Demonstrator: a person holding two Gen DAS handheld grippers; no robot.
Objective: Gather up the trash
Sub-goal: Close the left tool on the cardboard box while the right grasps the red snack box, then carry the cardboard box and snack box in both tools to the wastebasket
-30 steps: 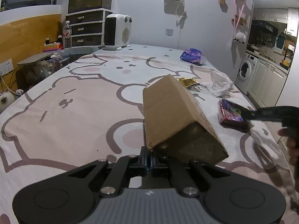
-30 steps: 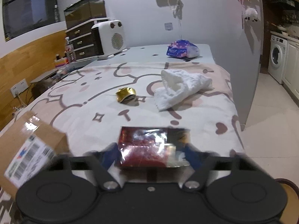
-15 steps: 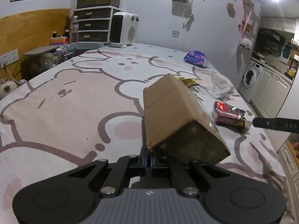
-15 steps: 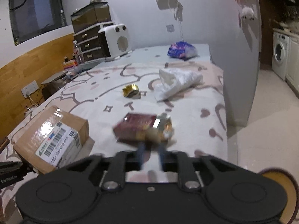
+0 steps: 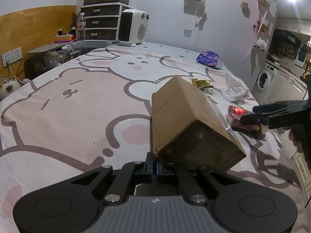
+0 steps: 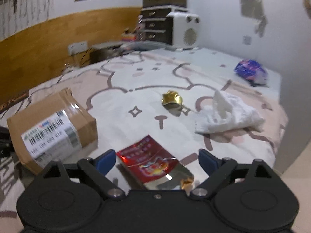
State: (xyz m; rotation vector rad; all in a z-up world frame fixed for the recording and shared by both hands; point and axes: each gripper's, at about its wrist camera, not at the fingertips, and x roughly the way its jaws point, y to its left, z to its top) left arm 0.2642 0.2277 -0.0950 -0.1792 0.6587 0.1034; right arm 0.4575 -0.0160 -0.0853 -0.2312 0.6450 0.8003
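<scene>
My left gripper (image 5: 155, 163) is shut on the near corner of a brown cardboard box (image 5: 186, 116), which sits tilted on the cartoon-print bed. In the right wrist view the same box (image 6: 52, 124) shows a barcode label. My right gripper (image 6: 157, 159) is opening its jaws wide. A shiny red snack packet (image 6: 151, 161) lies on the sheet between the blue pads, and neither pad touches it. From the left wrist view, the right gripper (image 5: 247, 114) hovers over that red packet (image 5: 236, 111), right of the box.
A crumpled gold wrapper (image 6: 172, 100), a white tissue wad (image 6: 227, 114) and a blue-purple packet (image 6: 250, 71) lie farther up the bed. A white heater (image 6: 184, 31) and a drawer unit (image 6: 157, 27) stand at the far end. The bed's right edge drops to the floor.
My right gripper has gone from shut on the red packet to wide, and the packet now lies on the sheet. Its view has swung left. The left gripper kept its hold on the box.
</scene>
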